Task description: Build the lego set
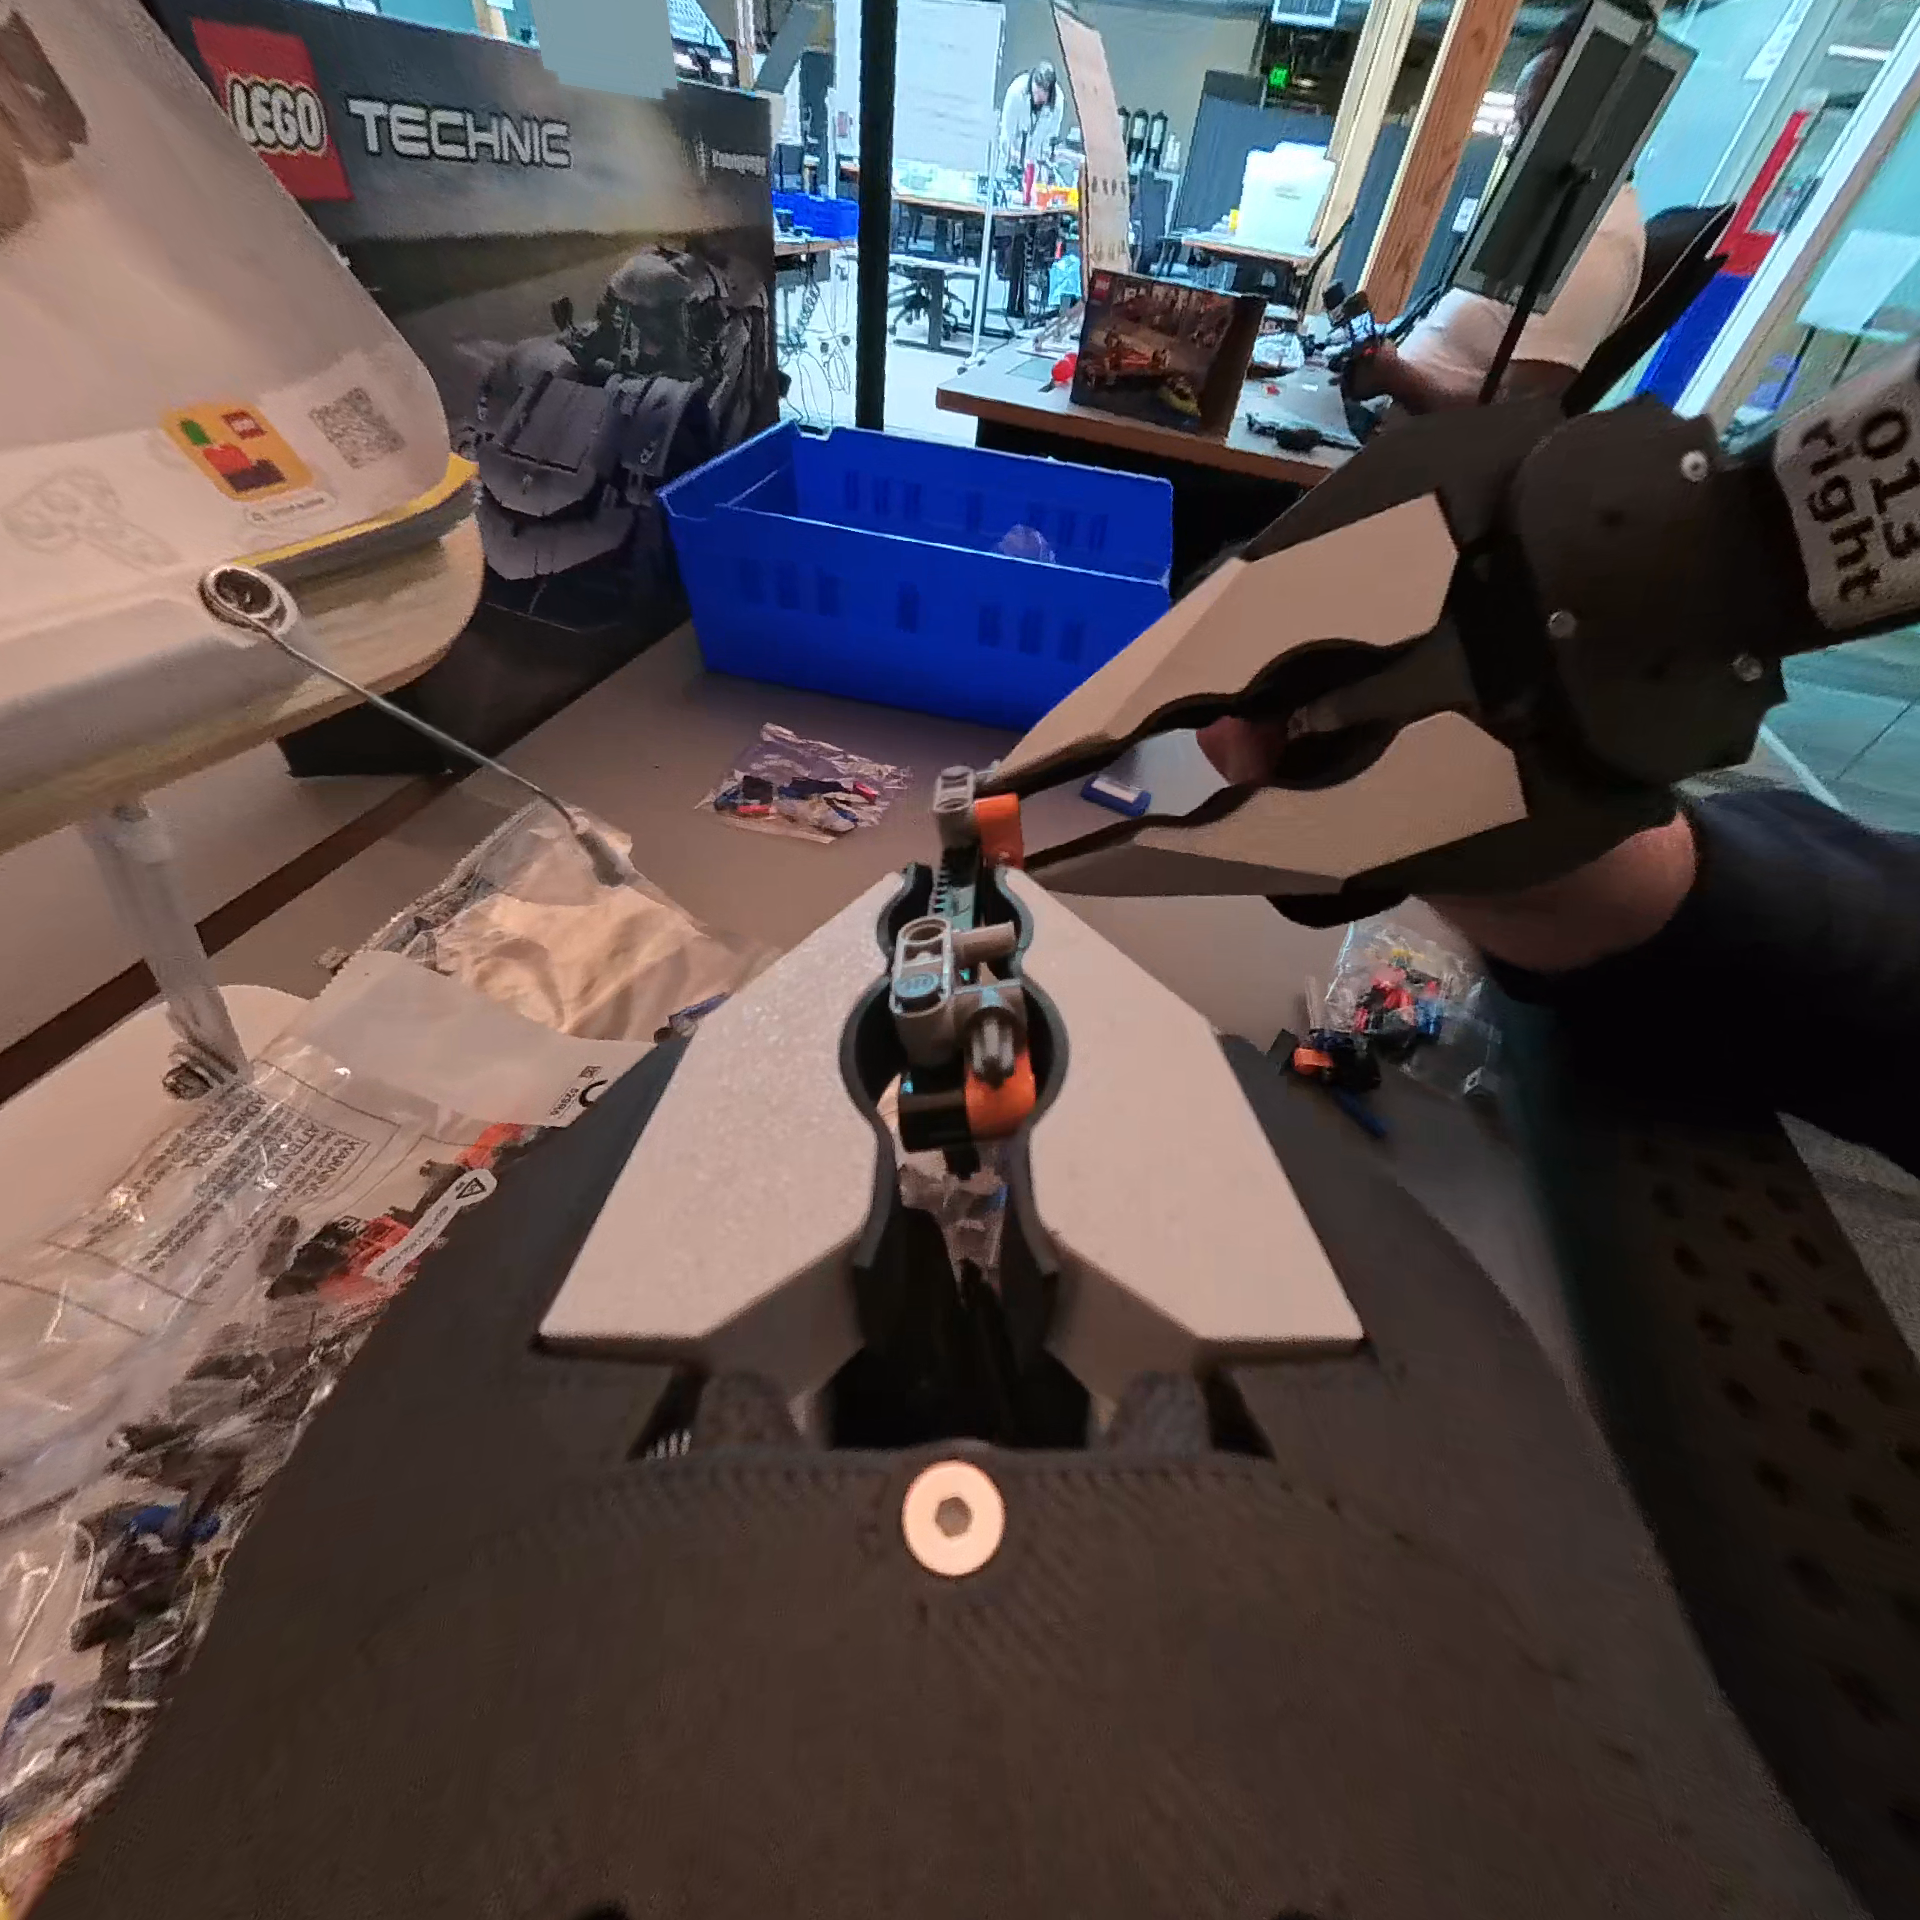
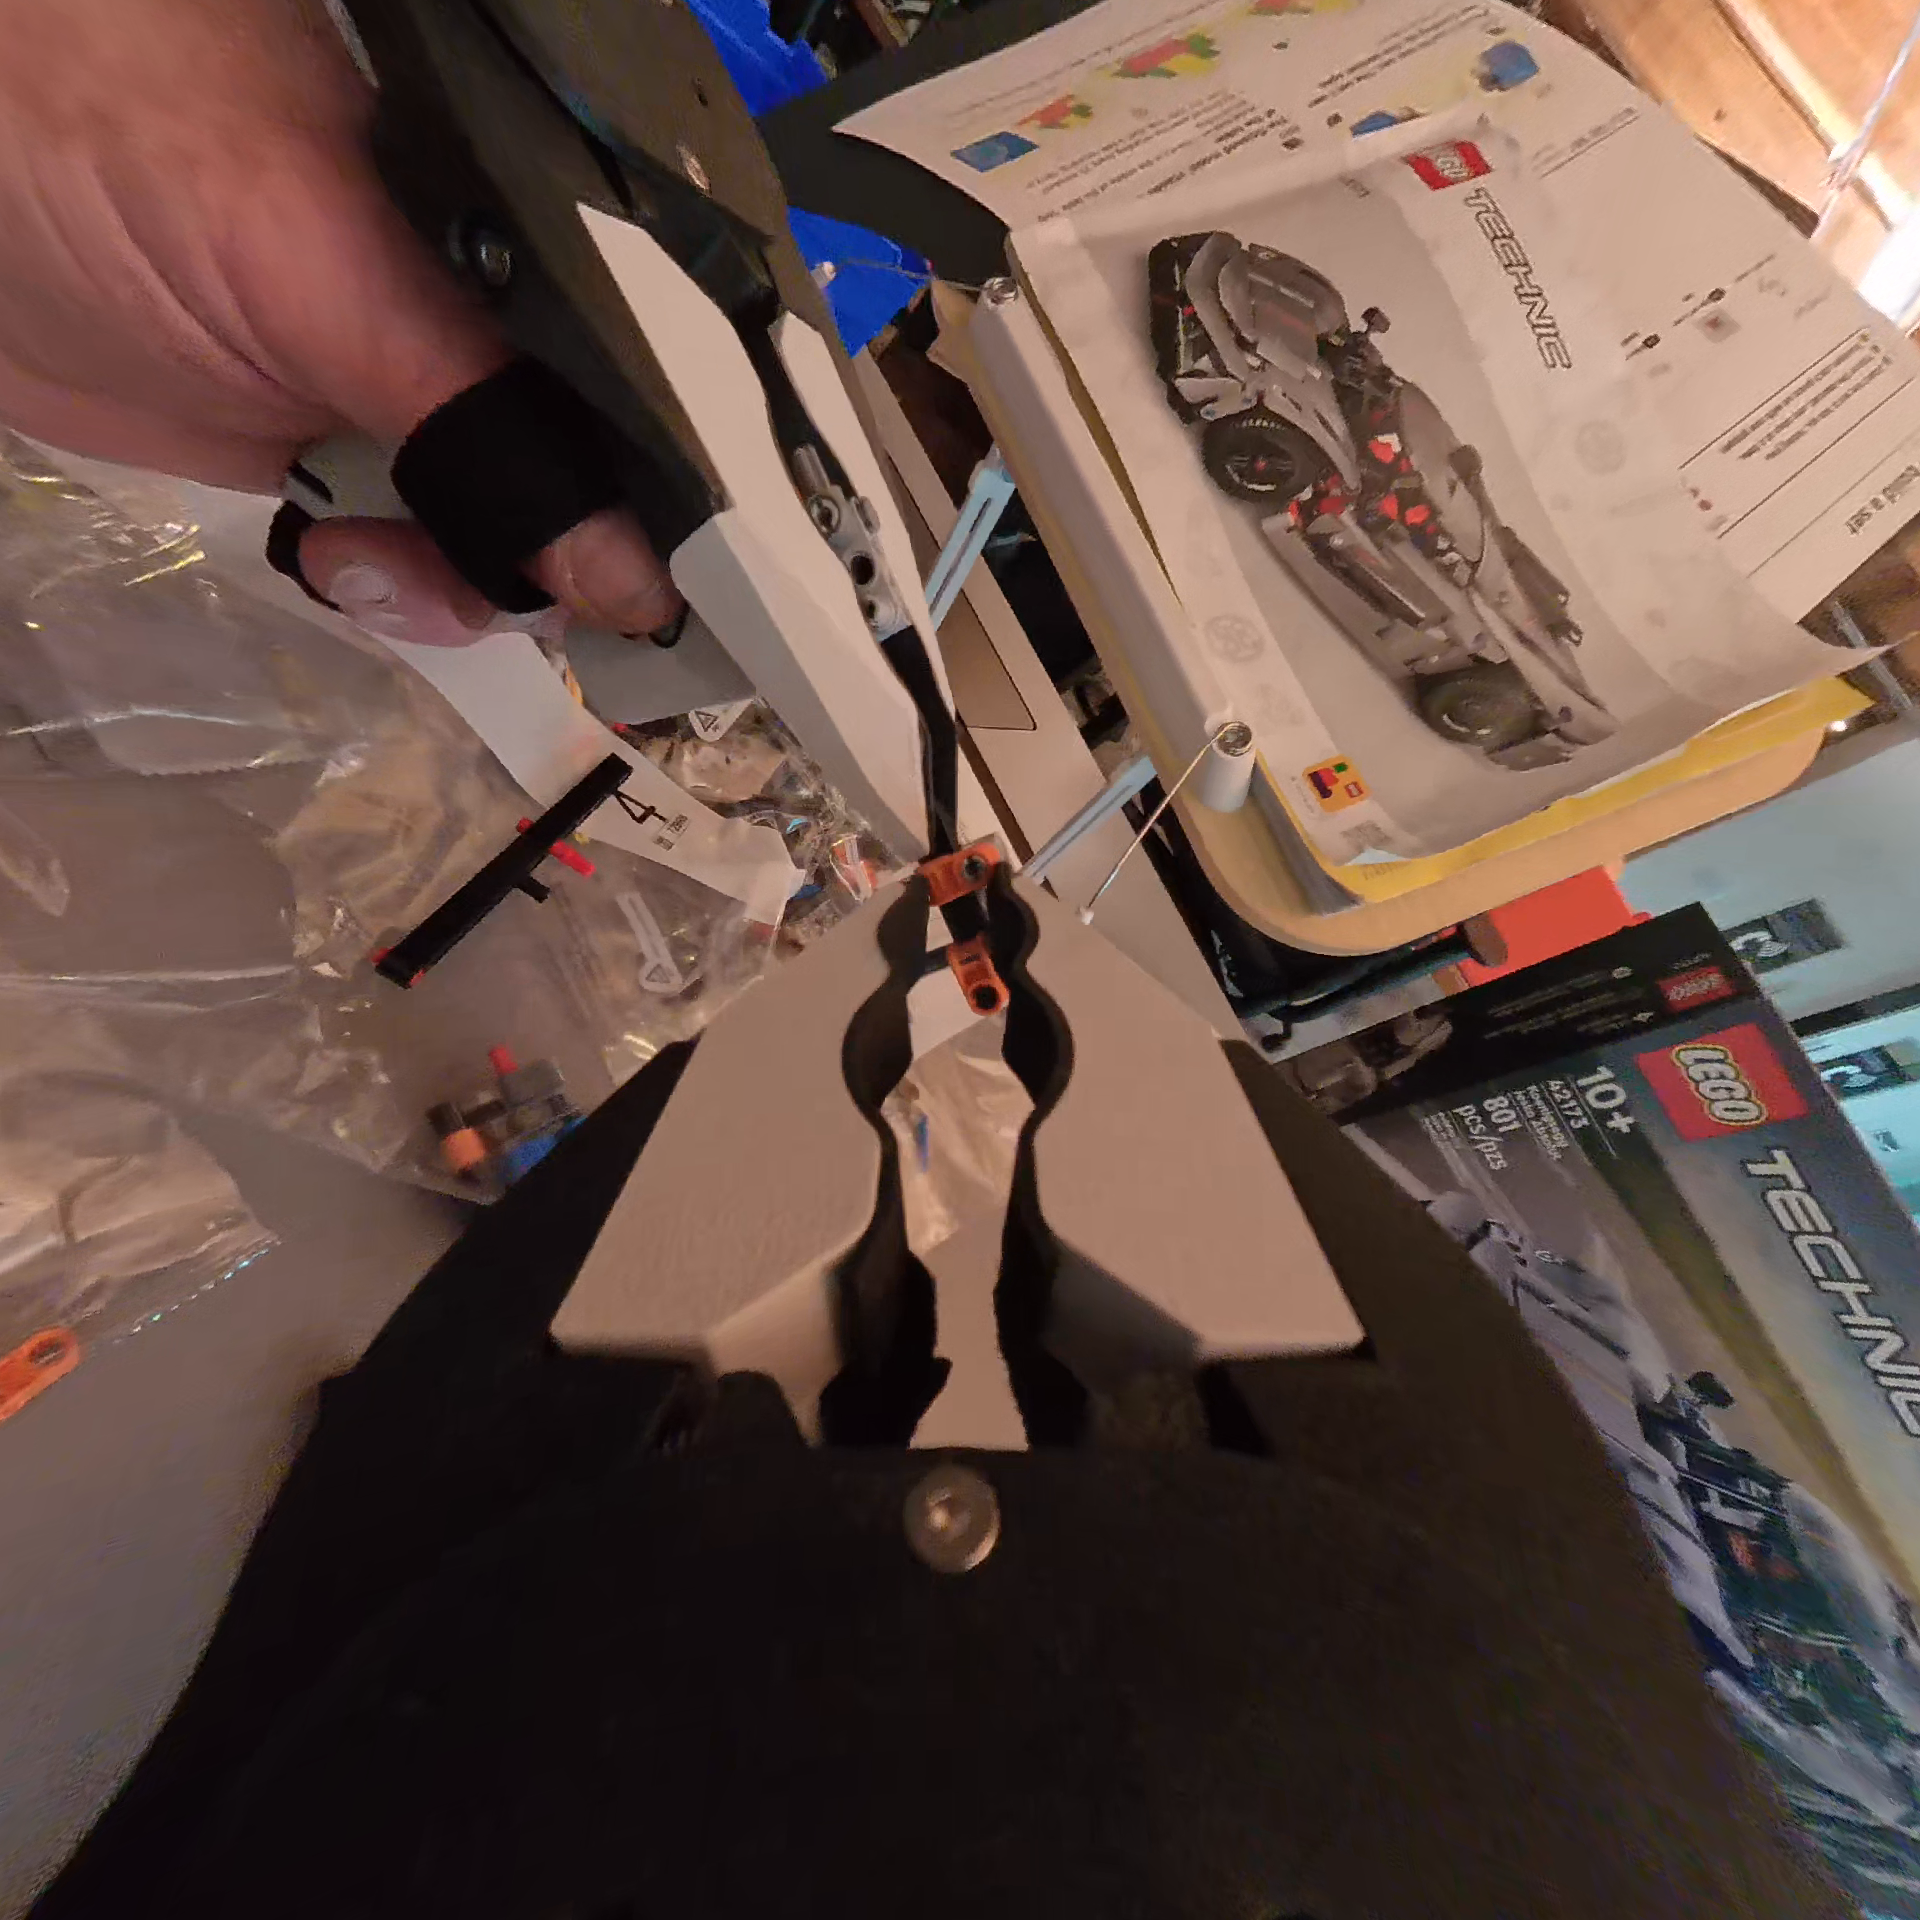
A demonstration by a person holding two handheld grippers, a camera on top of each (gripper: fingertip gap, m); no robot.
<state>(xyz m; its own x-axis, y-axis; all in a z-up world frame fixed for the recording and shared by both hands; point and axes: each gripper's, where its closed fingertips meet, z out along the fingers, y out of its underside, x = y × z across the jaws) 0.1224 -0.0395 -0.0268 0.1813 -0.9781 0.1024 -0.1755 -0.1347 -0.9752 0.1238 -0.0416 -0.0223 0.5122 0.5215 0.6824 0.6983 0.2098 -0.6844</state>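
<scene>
Around you, clear part bags (image 1: 260, 1174) crowd the worktop (image 1: 665, 769) on your left, a blue bin (image 1: 914, 582) stands behind, and the instruction booklet (image 2: 1455, 436) sits on its stand. Your left gripper (image 1: 956, 883) clamps the lego assembly (image 1: 951, 997), grey and black beams with orange connectors, held above the worktop. Your right gripper (image 1: 1013, 821) pinches its top orange connector (image 1: 997, 821).

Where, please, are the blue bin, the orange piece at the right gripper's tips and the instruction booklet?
blue bin (image 1: 935, 623): left wrist view, front wall.
orange piece (image 1: 995, 821): left wrist view, its side face.
instruction booklet (image 2: 1558, 499): right wrist view, open page.
</scene>
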